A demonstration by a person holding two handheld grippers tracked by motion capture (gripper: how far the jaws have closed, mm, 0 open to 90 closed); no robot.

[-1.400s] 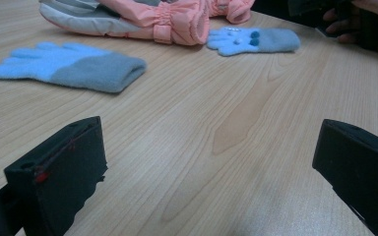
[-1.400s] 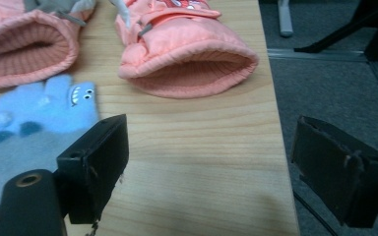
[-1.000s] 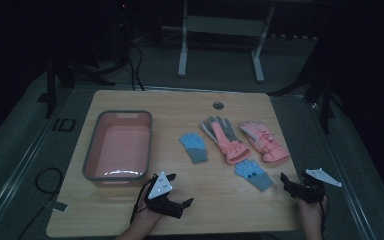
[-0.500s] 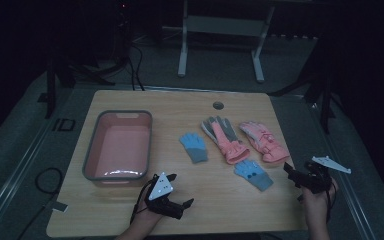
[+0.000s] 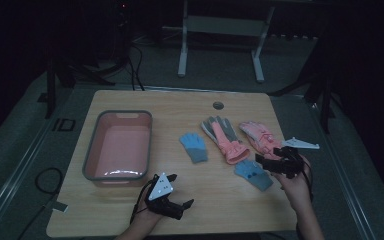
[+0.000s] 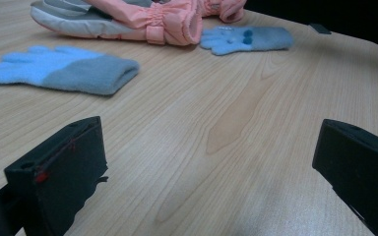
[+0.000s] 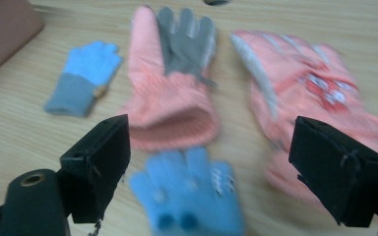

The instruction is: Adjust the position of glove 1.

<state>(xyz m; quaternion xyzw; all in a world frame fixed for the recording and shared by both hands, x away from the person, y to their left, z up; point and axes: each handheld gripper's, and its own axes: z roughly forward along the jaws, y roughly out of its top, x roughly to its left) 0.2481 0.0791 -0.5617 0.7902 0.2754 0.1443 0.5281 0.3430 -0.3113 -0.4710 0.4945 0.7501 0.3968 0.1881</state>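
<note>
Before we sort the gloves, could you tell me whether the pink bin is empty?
Empty. The high view shows the pink bin with a bare floor; all four gloves lie on the table to its right.

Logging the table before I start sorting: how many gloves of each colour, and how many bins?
Small blue knit gloves with grey cuffs: 2
Padded pink winter gloves: 2
Pink plastic bin with grey rim: 1
Total: 5
</note>
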